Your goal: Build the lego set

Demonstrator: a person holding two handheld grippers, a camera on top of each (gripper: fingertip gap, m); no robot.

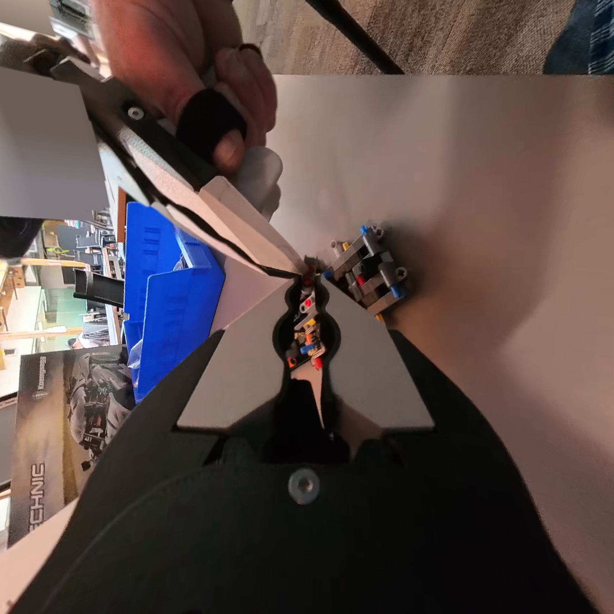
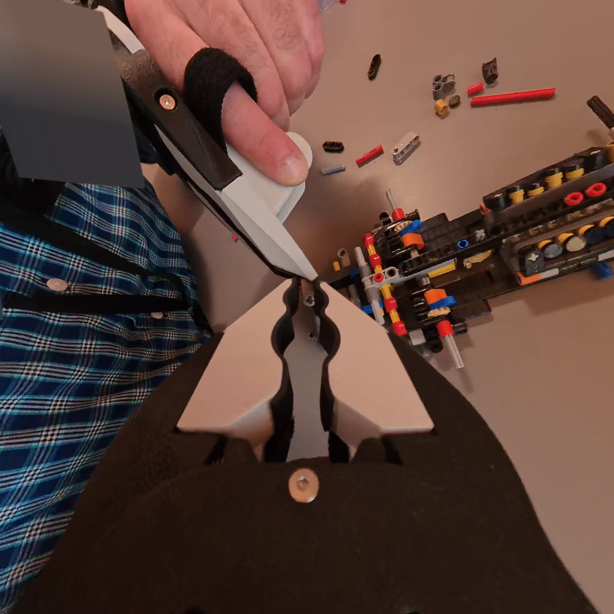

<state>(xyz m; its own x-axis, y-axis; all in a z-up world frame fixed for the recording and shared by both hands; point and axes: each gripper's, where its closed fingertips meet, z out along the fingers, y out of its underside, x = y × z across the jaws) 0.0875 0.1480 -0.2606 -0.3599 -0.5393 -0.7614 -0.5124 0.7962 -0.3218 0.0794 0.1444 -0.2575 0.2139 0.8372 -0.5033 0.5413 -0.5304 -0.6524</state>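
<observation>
Two handheld tongs meet tip to tip above a pale tabletop (image 2: 498,415), each filmed from its own wrist camera. From the left wrist camera, the left tongs (image 1: 307,277) have their wavy black jaws nearly together at the tips, where a small grey and red piece (image 1: 309,265) sits; whether they clamp it or only touch it is unclear. The right tongs (image 1: 292,265) come in from the upper left, held by a hand (image 1: 186,76) with a black loop over one finger.

From the right wrist camera, the right tongs (image 2: 307,285) are clamped at their tips on a small grey pin piece (image 2: 308,296). The pale tip of the left tongs (image 2: 304,270) touches that same spot, gripped by a hand (image 2: 239,66).

Just beside the tips, on the right, lies the long, partly built lego model (image 2: 481,262), black with yellow, red, blue and orange parts. Beyond it, loose lego parts (image 2: 445,96) are scattered, among them a long red axle (image 2: 513,97). A small grey sub-assembly (image 1: 368,269) rests on the tabletop, with a blue bin (image 1: 172,299) at the left edge.
</observation>
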